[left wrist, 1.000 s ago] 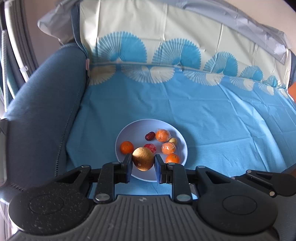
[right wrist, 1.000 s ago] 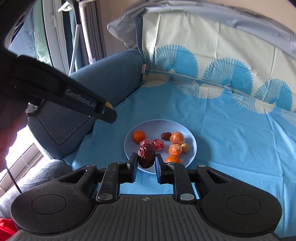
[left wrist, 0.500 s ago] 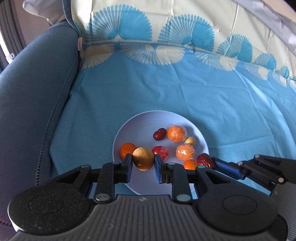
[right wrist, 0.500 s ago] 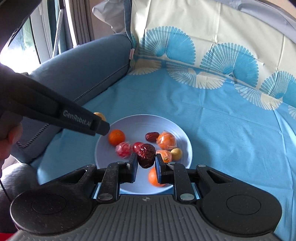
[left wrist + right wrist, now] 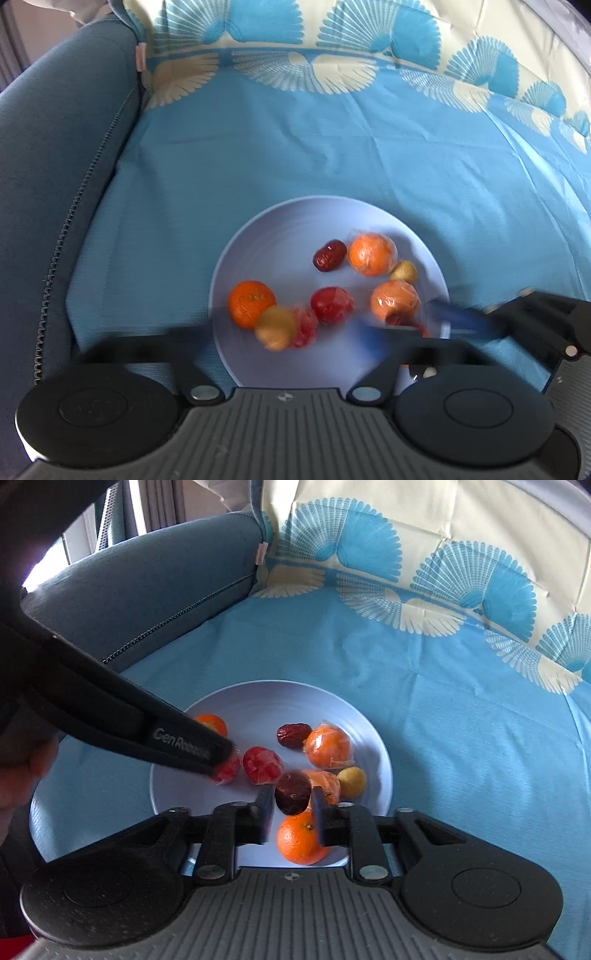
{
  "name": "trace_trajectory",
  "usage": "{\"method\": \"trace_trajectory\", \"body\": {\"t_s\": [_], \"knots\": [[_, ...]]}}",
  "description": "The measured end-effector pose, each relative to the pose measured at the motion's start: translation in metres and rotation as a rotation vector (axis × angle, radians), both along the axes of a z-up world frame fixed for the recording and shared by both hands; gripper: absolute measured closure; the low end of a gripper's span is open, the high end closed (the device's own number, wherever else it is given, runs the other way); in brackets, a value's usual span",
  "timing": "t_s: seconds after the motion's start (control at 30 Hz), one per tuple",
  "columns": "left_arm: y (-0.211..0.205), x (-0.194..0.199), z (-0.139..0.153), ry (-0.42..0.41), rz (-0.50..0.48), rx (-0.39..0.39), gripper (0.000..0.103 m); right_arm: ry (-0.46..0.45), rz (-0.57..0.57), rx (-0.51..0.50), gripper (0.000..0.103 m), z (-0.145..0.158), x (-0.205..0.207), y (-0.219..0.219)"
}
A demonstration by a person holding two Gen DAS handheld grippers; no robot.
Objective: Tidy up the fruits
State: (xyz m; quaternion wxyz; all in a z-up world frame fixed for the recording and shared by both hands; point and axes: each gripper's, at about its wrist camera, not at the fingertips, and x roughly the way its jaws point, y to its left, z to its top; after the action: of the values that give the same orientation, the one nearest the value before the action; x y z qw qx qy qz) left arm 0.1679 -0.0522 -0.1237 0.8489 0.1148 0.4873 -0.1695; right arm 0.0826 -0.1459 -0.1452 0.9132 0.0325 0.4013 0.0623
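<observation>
A pale plate (image 5: 280,236) (image 5: 369,723) on the blue cloth holds oranges, red wrapped fruits, a red date and a small yellow fruit. My left gripper (image 5: 288,328) is open and blurred with motion over the plate's near side. The brown round fruit (image 5: 275,328) lies loose on the plate beside an orange (image 5: 251,302). My right gripper (image 5: 291,805) holds a dark red date (image 5: 293,793) between its fingers just above the plate, over an orange (image 5: 299,840). In the right wrist view the left gripper's finger (image 5: 177,738) reaches over the plate's left side.
The blue patterned cloth (image 5: 332,155) covers a sofa seat and back. A dark blue armrest (image 5: 48,166) rises at the left. The right gripper (image 5: 517,325) shows at the plate's right edge in the left wrist view.
My left gripper has opened and let go of the brown fruit, which now sits on the plate. Both grippers have come lower and closer over the plate. The right still holds its date.
</observation>
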Motion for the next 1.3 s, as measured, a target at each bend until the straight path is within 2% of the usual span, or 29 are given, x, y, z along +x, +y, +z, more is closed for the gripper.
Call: {"method": "trace_trajectory", "body": {"t_s": [0.03,0.07,0.2,0.4,0.63,0.77,0.97,1.13,1.3], "knots": [[0.003,-0.004,0.006,-0.033,0.012,-0.012,0.0,-0.001,-0.021,-0.01,0.038,0.002,0.0,-0.001],[0.005,-0.008,0.011,-0.049,0.008,-0.021,0.0,-0.011,-0.047,-0.026,0.021,0.004,-0.003,-0.002],[0.012,-0.024,0.021,-0.013,0.001,0.006,0.0,-0.016,-0.071,-0.056,0.013,0.016,-0.021,-0.004],[0.03,-0.066,0.053,0.002,0.048,-0.024,0.0,0.0,-0.128,-0.053,0.009,0.043,-0.066,-0.001],[0.046,-0.129,0.094,-0.094,0.065,0.009,0.0,-0.024,-0.157,-0.023,0.005,0.078,-0.117,0.01],[0.052,-0.148,0.1,-0.105,0.085,0.057,0.0,-0.05,-0.16,-0.006,0.002,0.093,-0.138,0.015],[0.059,-0.167,0.11,-0.114,0.107,0.042,0.0,-0.055,-0.198,0.025,0.001,0.109,-0.16,0.016],[0.056,-0.177,0.116,-0.152,0.113,0.046,0.0,-0.048,-0.206,0.001,0.001,0.112,-0.175,0.016],[0.052,-0.185,0.118,-0.153,0.094,0.032,0.0,-0.054,-0.205,-0.018,0.001,0.114,-0.183,0.014]]}}
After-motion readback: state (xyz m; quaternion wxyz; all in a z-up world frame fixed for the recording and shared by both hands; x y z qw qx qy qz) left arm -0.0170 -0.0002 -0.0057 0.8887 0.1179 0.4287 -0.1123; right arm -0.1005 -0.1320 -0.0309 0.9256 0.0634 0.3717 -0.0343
